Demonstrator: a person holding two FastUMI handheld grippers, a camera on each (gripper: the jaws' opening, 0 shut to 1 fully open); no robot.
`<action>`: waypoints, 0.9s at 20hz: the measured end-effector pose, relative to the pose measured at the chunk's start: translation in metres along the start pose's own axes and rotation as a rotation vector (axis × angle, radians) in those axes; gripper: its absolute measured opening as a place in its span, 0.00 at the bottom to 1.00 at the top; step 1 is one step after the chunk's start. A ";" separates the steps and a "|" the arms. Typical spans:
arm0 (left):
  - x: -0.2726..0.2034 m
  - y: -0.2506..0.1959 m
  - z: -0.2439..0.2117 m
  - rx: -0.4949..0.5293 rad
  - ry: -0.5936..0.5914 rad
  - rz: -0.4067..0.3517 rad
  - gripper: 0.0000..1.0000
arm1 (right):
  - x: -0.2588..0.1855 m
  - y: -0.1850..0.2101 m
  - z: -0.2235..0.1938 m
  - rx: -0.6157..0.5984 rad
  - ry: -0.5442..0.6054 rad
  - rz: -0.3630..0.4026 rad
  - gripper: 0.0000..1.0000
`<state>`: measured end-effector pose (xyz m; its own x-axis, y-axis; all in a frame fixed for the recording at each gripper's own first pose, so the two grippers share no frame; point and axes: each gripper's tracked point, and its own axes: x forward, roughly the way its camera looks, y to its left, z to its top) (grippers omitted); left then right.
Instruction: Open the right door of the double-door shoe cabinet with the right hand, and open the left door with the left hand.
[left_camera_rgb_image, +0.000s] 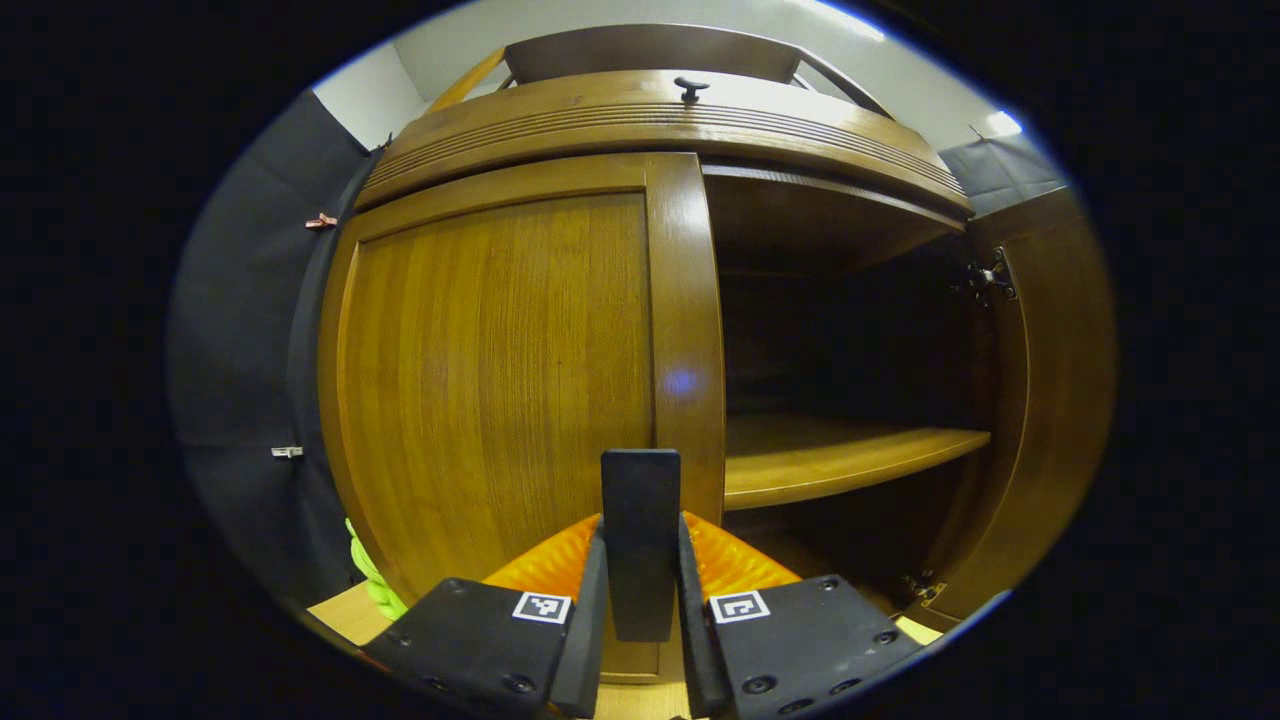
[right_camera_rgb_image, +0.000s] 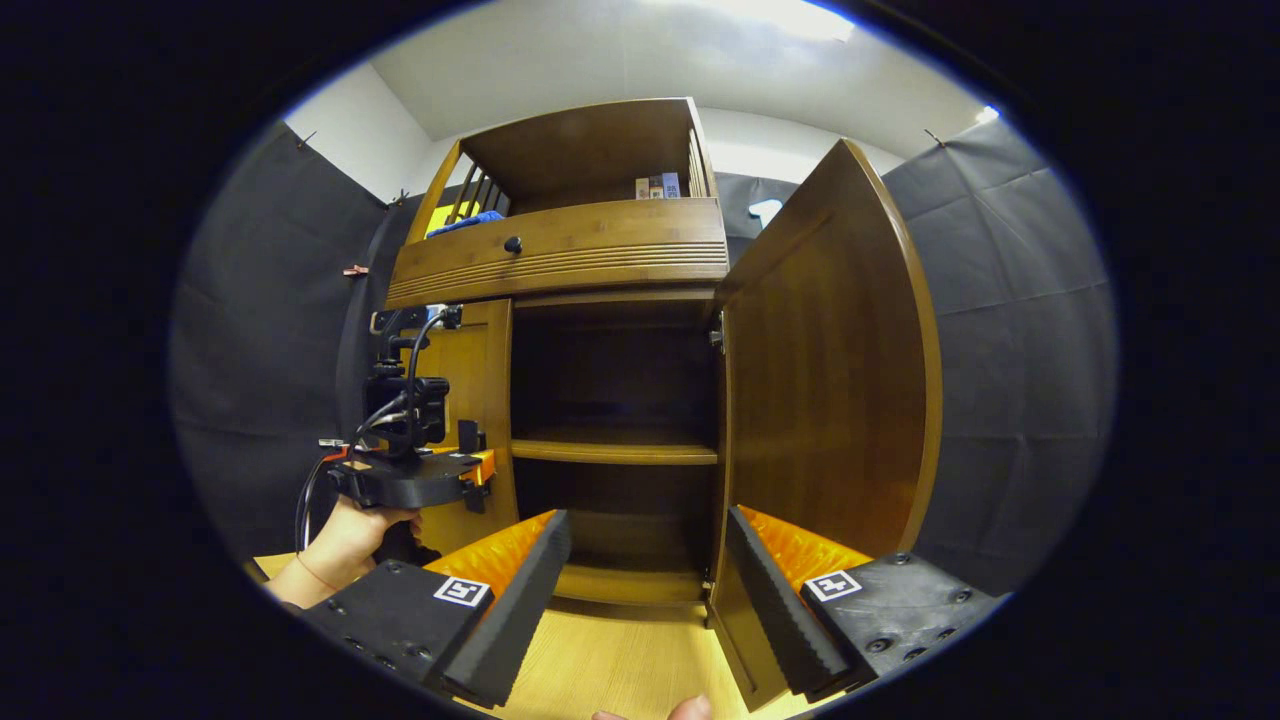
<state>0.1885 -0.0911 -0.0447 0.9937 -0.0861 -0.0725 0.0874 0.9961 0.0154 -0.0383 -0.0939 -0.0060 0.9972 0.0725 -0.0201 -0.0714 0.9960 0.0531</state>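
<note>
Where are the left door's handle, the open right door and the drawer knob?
left door's handle (left_camera_rgb_image: 640, 540): left gripper view, its flat front.
right door (right_camera_rgb_image: 830, 400): right gripper view, inner face.
drawer knob (right_camera_rgb_image: 512, 244): right gripper view, its head.

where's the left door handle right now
In the left gripper view the black handle stands upright at the closed left door's inner edge, low down, clamped between the left gripper's jaws, beside the open compartment's shelf.
</note>
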 end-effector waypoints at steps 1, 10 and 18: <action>0.000 0.000 0.001 0.003 -0.001 -0.003 0.36 | 0.002 -0.003 0.001 0.002 -0.001 -0.008 0.98; -0.041 0.009 0.000 0.024 -0.001 -0.037 0.29 | 0.004 -0.008 0.007 0.000 -0.010 -0.042 0.98; -0.096 0.032 0.000 0.015 -0.001 -0.047 0.28 | -0.001 -0.014 0.014 0.003 -0.036 -0.073 1.00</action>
<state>0.0956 -0.0512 -0.0371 0.9885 -0.1329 -0.0721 0.1351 0.9905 0.0266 -0.0376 -0.1082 0.0074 0.9999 -0.0027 0.0114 0.0021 0.9985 0.0556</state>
